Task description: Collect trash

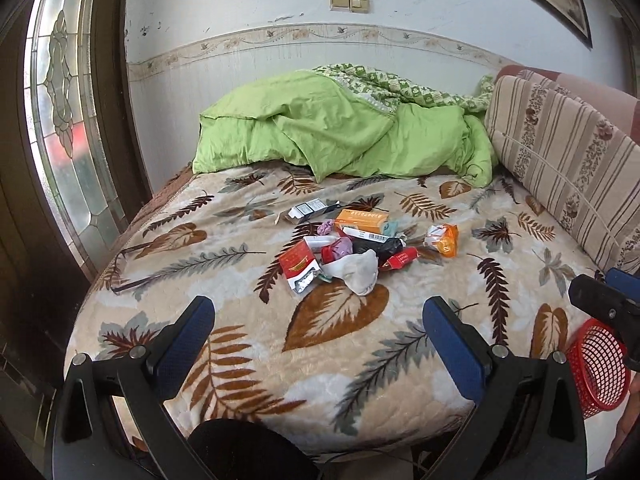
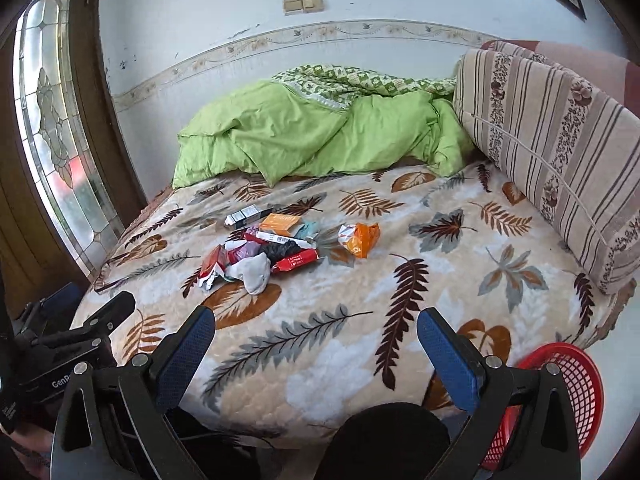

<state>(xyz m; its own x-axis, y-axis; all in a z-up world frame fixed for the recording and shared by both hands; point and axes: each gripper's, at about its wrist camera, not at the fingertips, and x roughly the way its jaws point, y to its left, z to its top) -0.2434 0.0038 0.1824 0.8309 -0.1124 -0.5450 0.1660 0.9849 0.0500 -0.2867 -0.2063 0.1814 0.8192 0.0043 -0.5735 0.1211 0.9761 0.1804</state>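
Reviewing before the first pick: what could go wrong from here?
1. The trash pile is tangled: closing on the white crumpled piece may drag its neighbours.
2. The red basket sits off the bed's near corner, low beside the right hand-held gripper; drops could miss it.
3. The plush leaf blanket may get pinched with flat wrappers by the left hand-held gripper.

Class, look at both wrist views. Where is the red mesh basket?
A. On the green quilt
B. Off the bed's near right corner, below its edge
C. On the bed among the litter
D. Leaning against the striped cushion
B: the red mesh basket sits beyond the bed's near right corner, lower than the blanket edge, away from the litter pile.
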